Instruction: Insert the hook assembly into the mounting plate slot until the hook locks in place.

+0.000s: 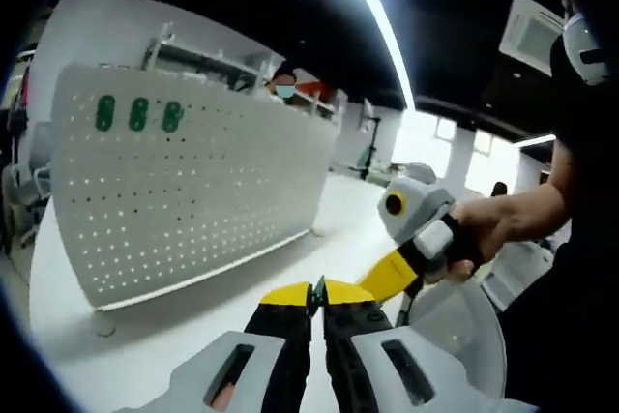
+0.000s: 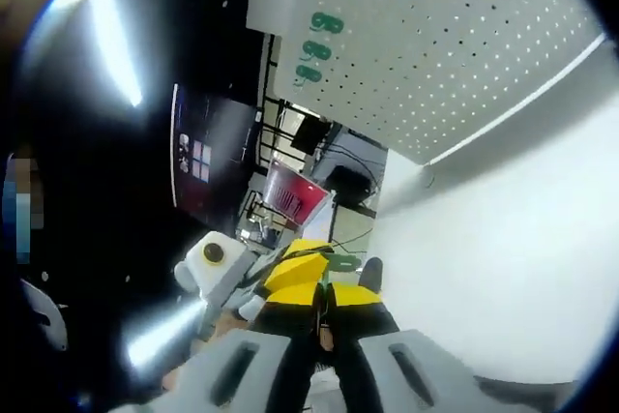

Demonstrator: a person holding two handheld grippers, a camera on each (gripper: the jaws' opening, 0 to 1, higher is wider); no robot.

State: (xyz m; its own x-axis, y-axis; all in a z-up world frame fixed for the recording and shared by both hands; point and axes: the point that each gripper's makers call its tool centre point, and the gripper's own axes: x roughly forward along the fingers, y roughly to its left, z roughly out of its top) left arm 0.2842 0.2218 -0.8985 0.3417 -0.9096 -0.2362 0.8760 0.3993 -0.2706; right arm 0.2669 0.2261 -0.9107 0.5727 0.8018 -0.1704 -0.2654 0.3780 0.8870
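**Meanwhile, both claws hang short of the pegboard**

Upright on the white surface stands the perforated mounting plate, with three green hooks fixed near its upper left corner. In the left gripper view the left claw has its yellow-tipped jaws together on a small dark-green piece, well apart from the plate. The right claw enters from the right, held in a hand. In the right gripper view the right claw looks pressed together; whether it grips anything I cannot tell. The plate tilts overhead, its hooks at the edge.
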